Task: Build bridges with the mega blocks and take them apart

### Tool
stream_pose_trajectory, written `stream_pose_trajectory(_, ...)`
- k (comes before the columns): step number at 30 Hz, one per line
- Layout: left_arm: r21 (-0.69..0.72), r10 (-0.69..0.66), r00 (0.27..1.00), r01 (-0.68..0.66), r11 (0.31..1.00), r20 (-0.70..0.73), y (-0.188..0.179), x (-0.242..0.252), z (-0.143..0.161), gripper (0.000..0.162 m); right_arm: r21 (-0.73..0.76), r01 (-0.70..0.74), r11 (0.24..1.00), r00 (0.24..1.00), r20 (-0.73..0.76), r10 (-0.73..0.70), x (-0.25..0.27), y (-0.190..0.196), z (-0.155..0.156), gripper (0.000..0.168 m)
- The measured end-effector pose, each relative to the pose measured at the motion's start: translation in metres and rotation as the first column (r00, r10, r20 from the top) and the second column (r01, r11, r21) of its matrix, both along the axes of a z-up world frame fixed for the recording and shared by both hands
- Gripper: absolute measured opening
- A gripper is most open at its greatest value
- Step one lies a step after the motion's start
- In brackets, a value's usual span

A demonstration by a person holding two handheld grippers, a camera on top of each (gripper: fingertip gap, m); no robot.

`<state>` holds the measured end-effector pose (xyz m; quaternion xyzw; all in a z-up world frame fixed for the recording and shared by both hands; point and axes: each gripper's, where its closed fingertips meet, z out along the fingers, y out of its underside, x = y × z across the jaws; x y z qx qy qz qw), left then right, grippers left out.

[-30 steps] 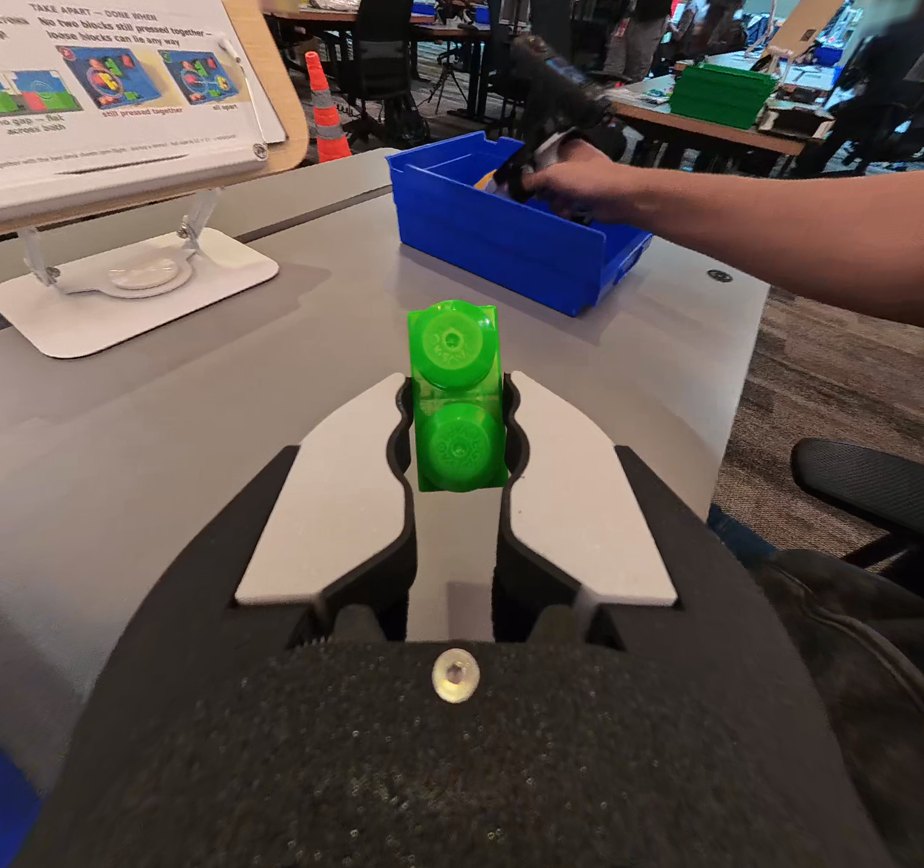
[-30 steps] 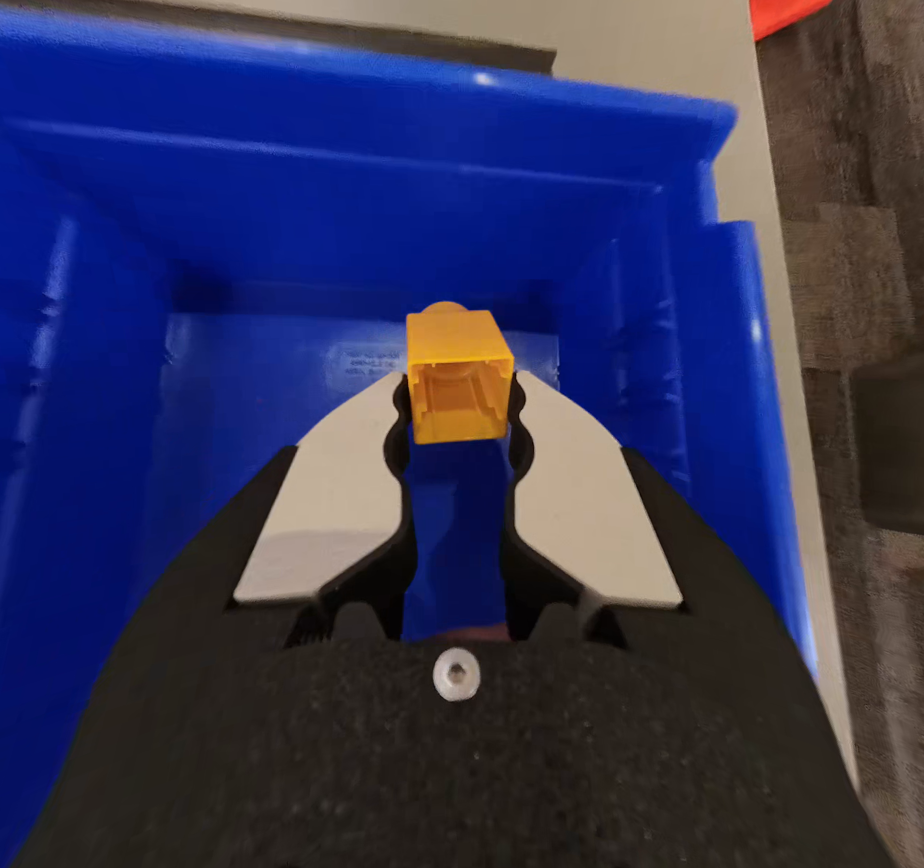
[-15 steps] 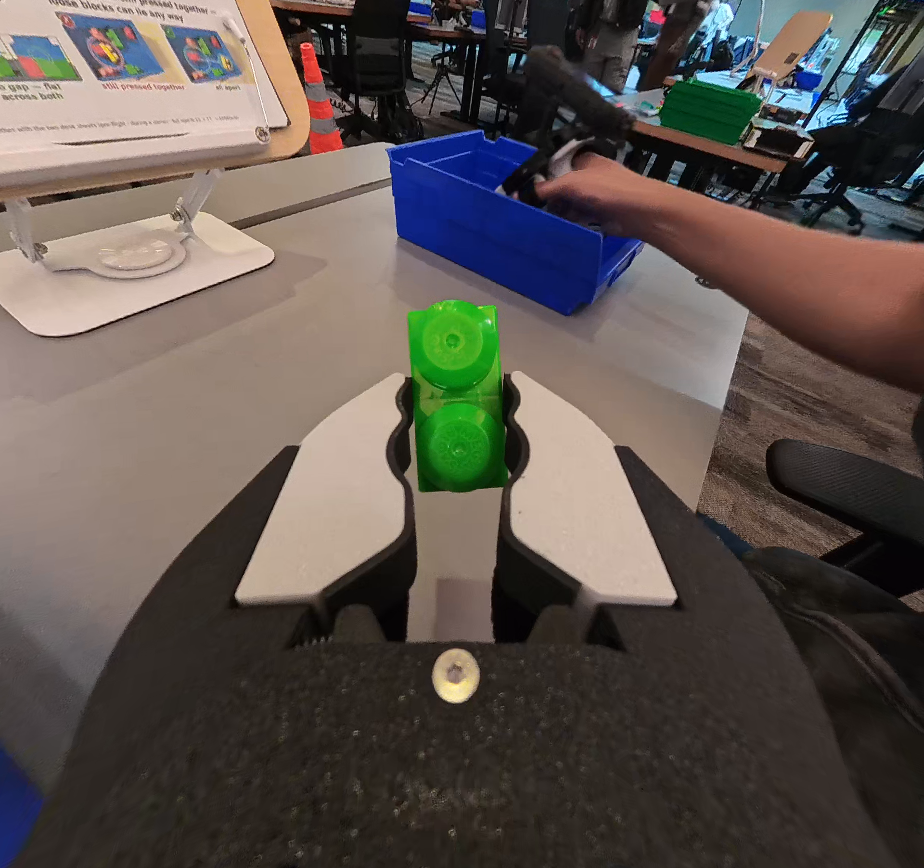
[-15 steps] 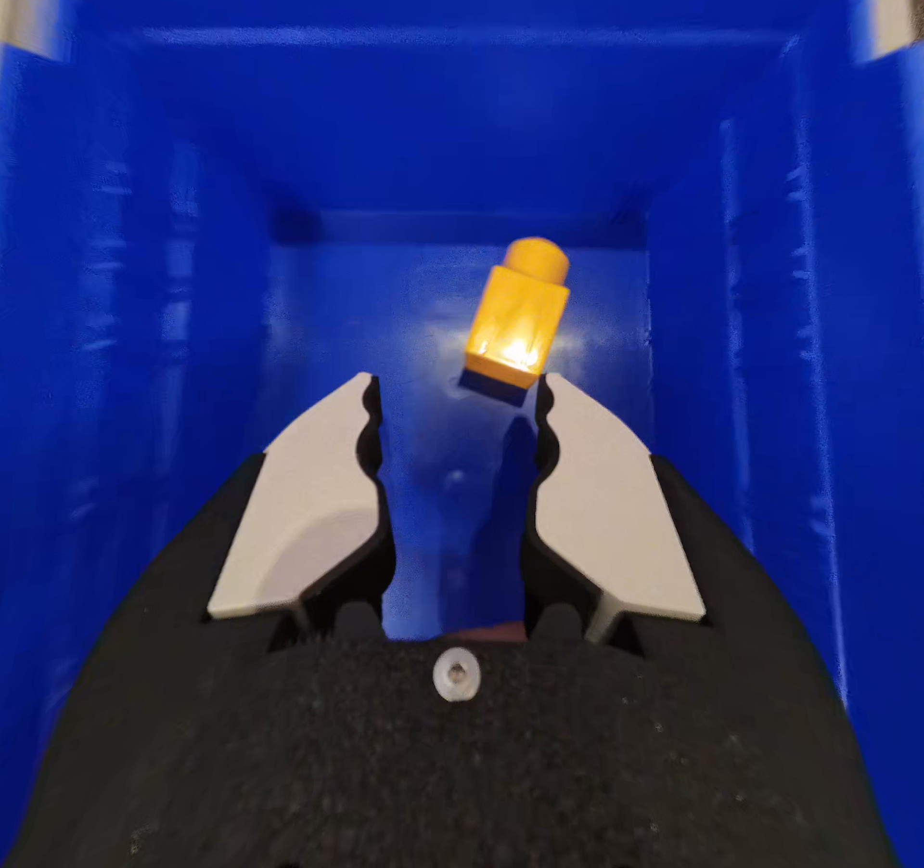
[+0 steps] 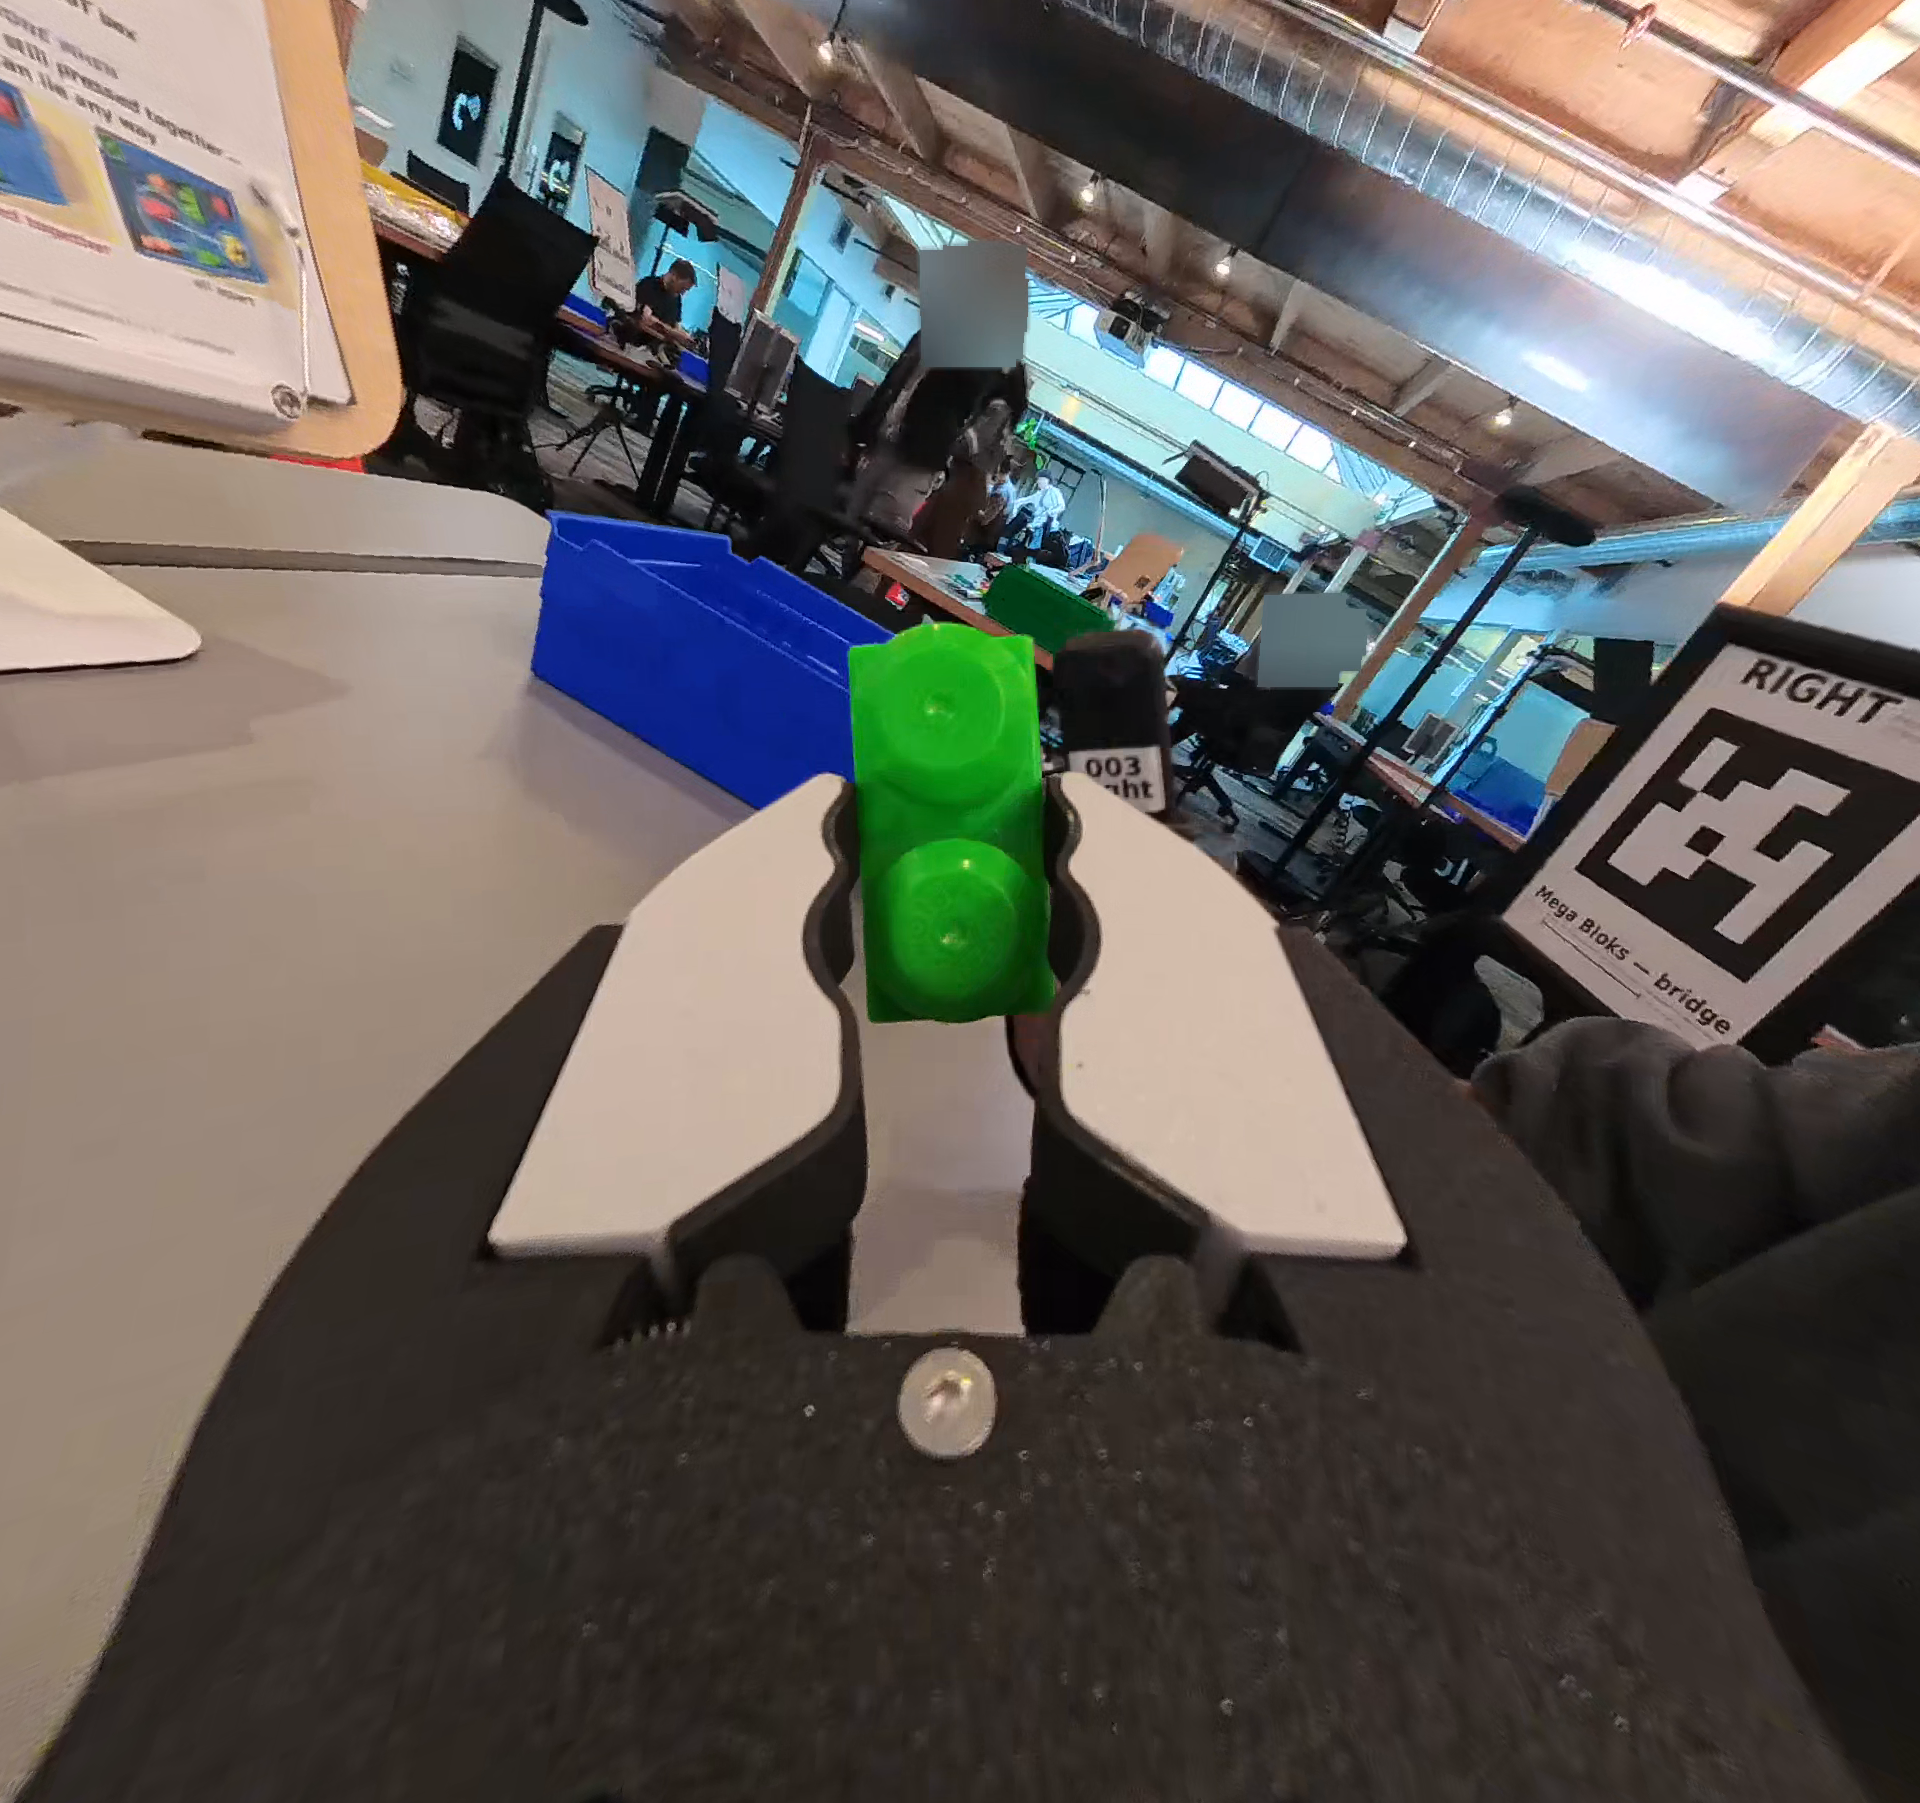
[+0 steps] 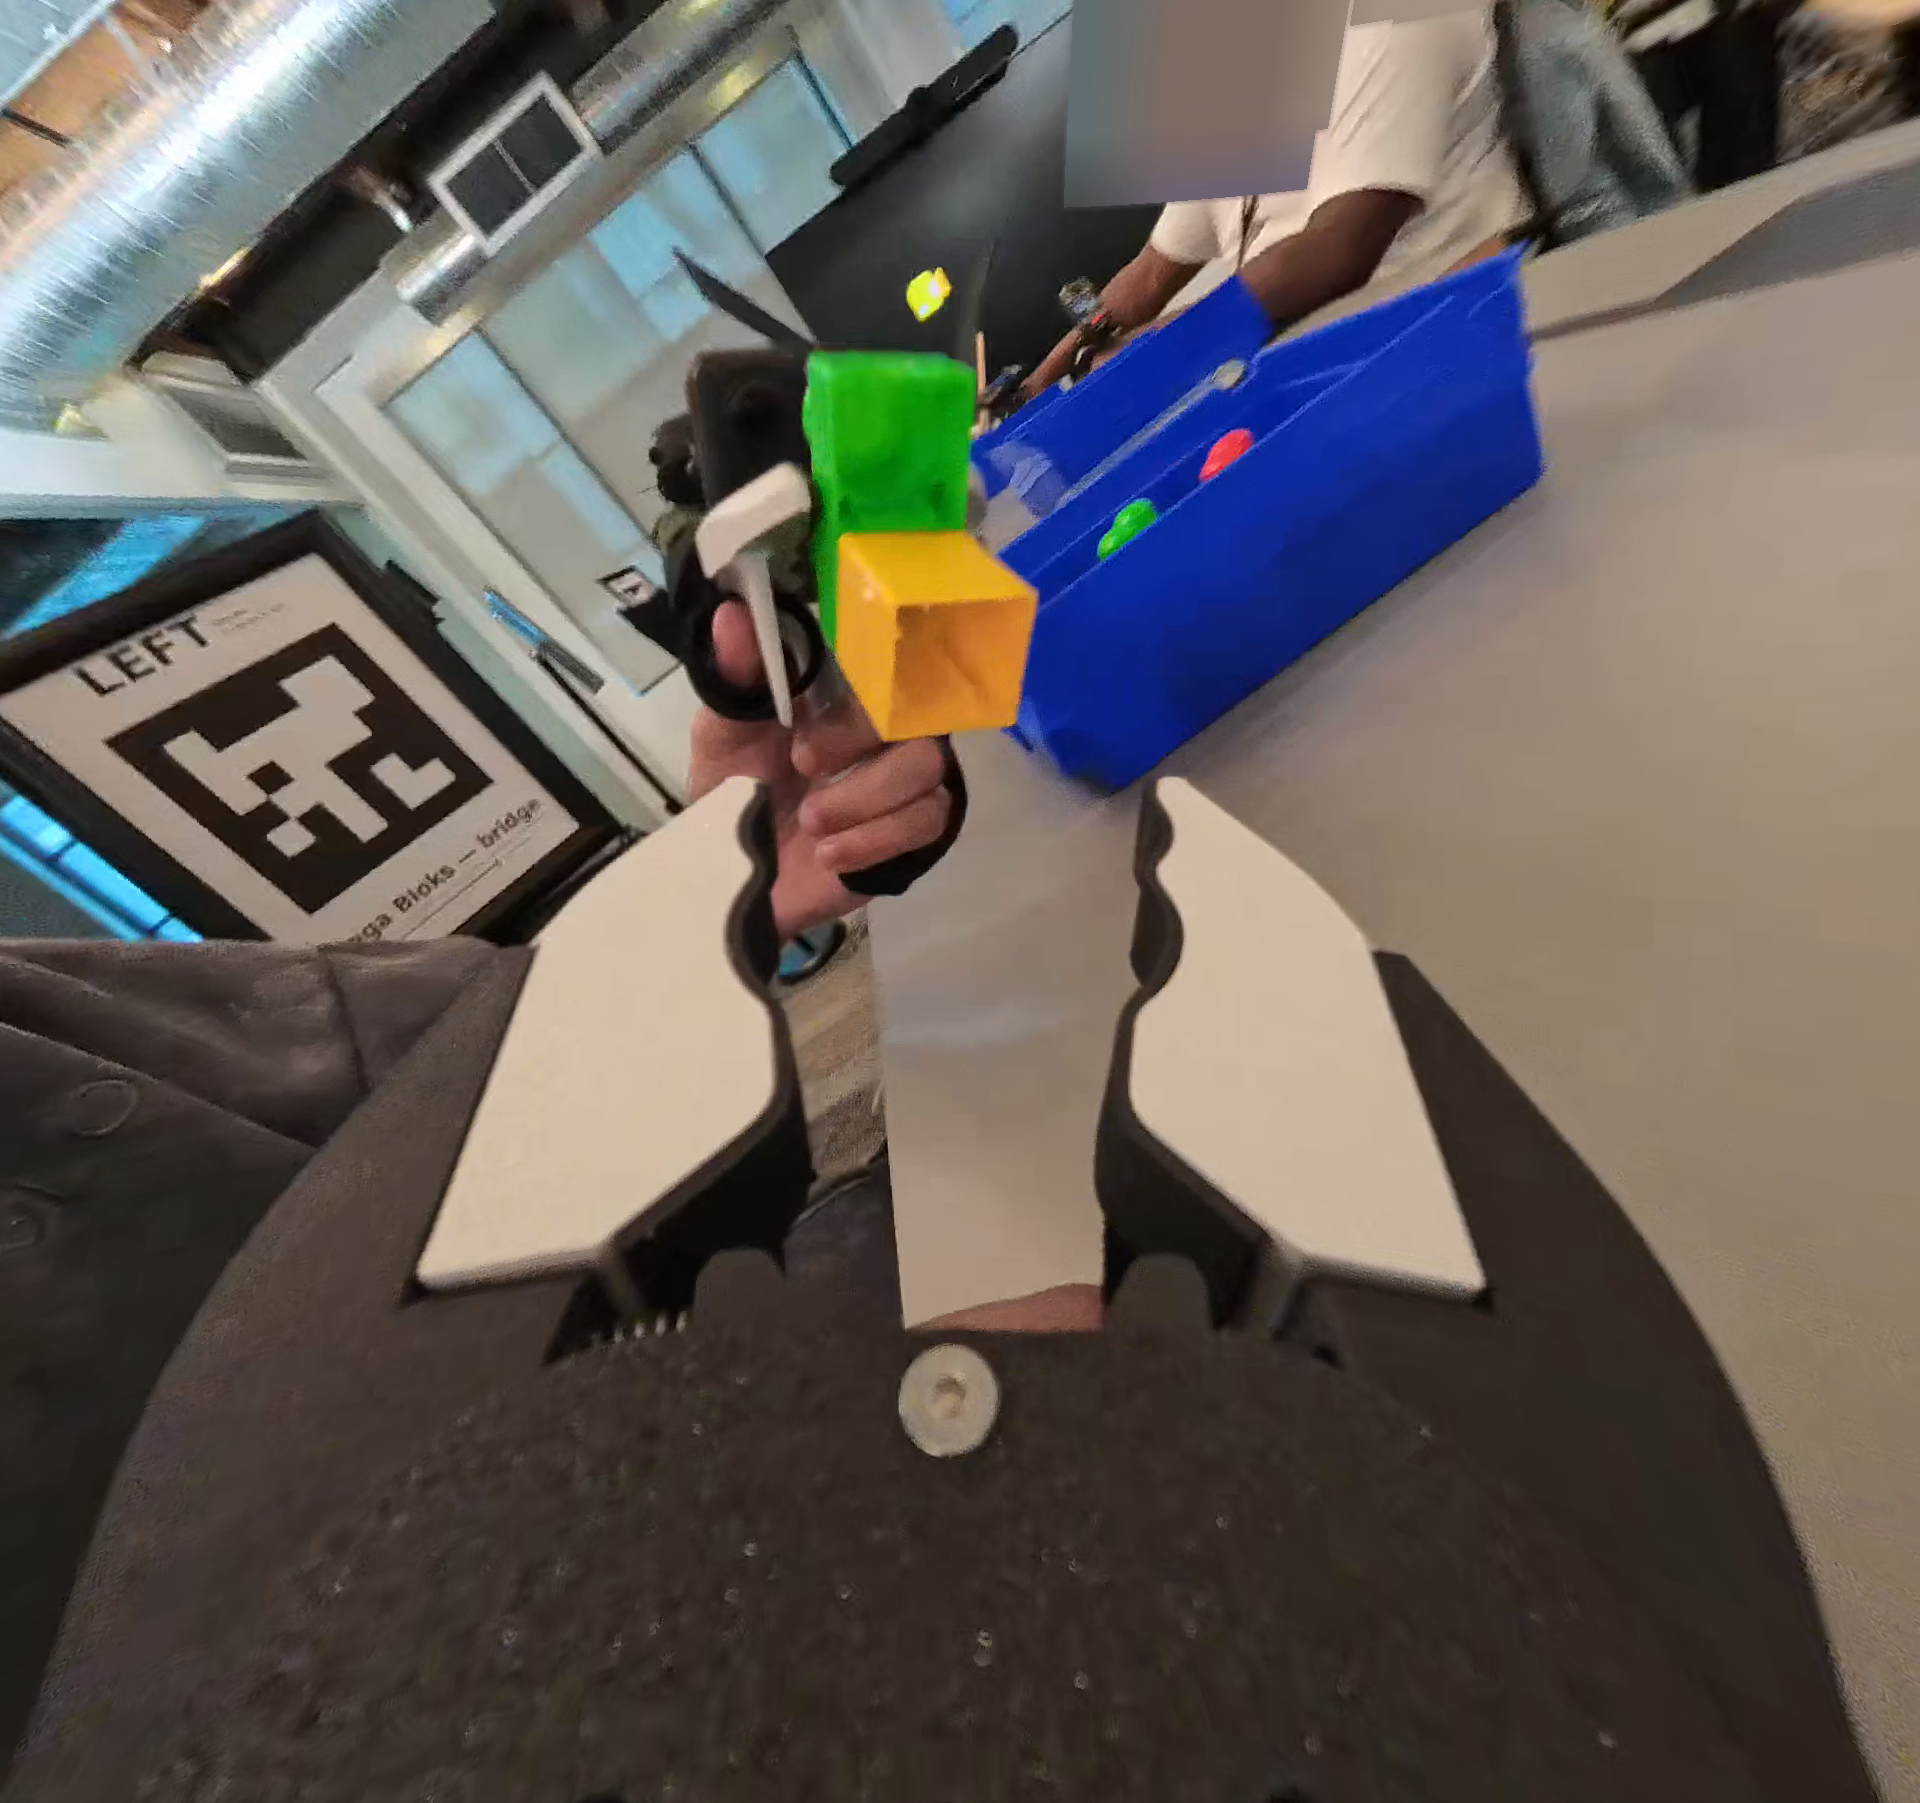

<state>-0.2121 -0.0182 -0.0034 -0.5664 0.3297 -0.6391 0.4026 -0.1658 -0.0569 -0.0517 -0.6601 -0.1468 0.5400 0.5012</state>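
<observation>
My left gripper (image 5: pixel 948 880) is shut on a green two-stud block (image 5: pixel 943 818), held above the grey table (image 5: pixel 312 922) with its studs facing the camera. In the right wrist view the same green block (image 6: pixel 883 444) has a yellow one-stud block (image 6: pixel 935 647) pressed to its underside, hollow end towards me, and a white finger (image 6: pixel 750 532) of the left gripper shows beside it. My right gripper (image 6: pixel 951 818) is open and empty, a short way in front of the yellow block. The right gripper's black body (image 5: pixel 1107 704) shows just behind the green block.
A blue bin (image 5: pixel 675 652) stands on the table behind the block. In the right wrist view a blue bin (image 6: pixel 1299 558) holds a red block (image 6: pixel 1226 452) and a green block (image 6: pixel 1127 527). Marker signs (image 5: pixel 1714 818) (image 6: pixel 291 745) stand nearby. An instruction board (image 5: pixel 156 143) stands at the left. Some 9 centimeters of space lies between my two pairs of fingers.
My right gripper let a yellow block go in the blue bin, left the bin and now faces the left gripper, jaws wide. My left gripper tilted up with the green block.
</observation>
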Motion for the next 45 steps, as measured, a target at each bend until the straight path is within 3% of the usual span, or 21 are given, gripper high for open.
stream_pose_trajectory(2,-0.026,-0.027,0.999,0.028,0.999,0.027,-0.003,0.003,-0.002,0.033,0.011,0.021,1.0,0.999,0.026,-0.022,-0.012,0.004,-0.006,0.069)
stream_pose_trajectory(6,-0.061,-0.097,0.993,0.101,0.993,0.069,-0.013,0.012,-0.005,0.033,0.0,-0.048,0.999,0.991,-0.124,0.048,-0.025,0.003,0.007,0.07)
stream_pose_trajectory(7,-0.054,-0.109,0.992,0.112,0.992,0.06,-0.016,0.015,-0.008,0.033,0.0,-0.062,0.998,0.987,-0.148,0.061,-0.027,0.002,0.008,0.066)
stream_pose_trajectory(9,-0.048,-0.123,0.991,0.125,0.991,0.042,-0.021,0.021,-0.013,0.033,0.0,-0.052,0.999,0.988,-0.145,0.051,-0.028,0.003,0.005,0.037)
stream_pose_trajectory(18,0.044,-0.196,0.977,0.2,0.979,-0.083,-0.036,0.017,-0.012,0.033,0.085,-0.094,0.992,0.991,-0.092,0.102,-0.021,-0.01,0.009,0.035)
stream_pose_trajectory(21,0.023,-0.163,0.987,0.163,0.986,0.001,-0.019,-0.006,0.008,0.033,0.091,-0.041,0.995,0.993,-0.11,0.051,0.01,-0.009,0.01,0.035)
stream_pose_trajectory(24,0.07,-0.107,0.992,0.112,0.991,-0.073,-0.004,-0.022,0.004,0.033,0.157,0.054,0.986,0.997,-0.064,-0.045,0.041,-0.012,0.03,0.035)
stream_pose_trajectory(27,0.117,-0.084,0.978,0.107,0.987,-0.19,-0.005,-0.018,-0.01,0.033,0.215,0.225,0.95,0.97,0.038,-0.239,0.094,-0.009,0.064,0.036)
stream_pose_trajectory(29,0.158,-0.061,0.969,0.101,0.982,-0.239,-0.009,-0.011,-0.015,0.033,0.236,0.403,0.885,0.885,0.146,-0.442,0.152,-0.002,0.081,0.036)
stream_pose_trajectory(31,0.191,-0.066,0.957,0.124,0.974,-0.283,-0.017,-0.005,-0.019,0.033,0.263,0.626,0.734,0.649,0.346,-0.677,0.235,0.01,0.08,0.036)
stream_pose_trajectory(32,0.212,-0.058,0.95,0.127,0.969,-0.307,-0.019,-0.002,-0.021,0.033,0.254,0.701,0.666,0.515,0.466,-0.72,0.277,0.014,0.069,0.036)
stream_pose_trajectory(34,0.249,-0.037,0.942,0.127,0.96,-0.334,-0.023,0.003,-0.021,0.033,0.189,0.79,0.584,0.326,0.677,-0.66,0.344,0.025,0.035,0.036)
stream_pose_trajectory(38,0.257,-0.066,0.945,0.154,0.954,-0.32,-0.032,0.01,-0.011,0.033,0.094,0.836,0.541,0.124,0.927,-0.353,0.416,0.051,-0.038,0.036)
stream_pose_trajectory(41,0.257,-0.065,0.943,0.155,0.954,-0.325,-0.032,0.01,-0.01,0.033,0.041,0.846,0.531,0.092,0.971,-0.221,0.434,0.068,-0.072,0.036)
stream_pose_trajectory(45,0.249,-0.065,0.944,0.151,0.957,-0.324,-0.03,0.009,-0.011,0.033,0.115,0.841,0.529,-0.029,0.985,-0.168,0.453,0.086,-0.09,0.036)
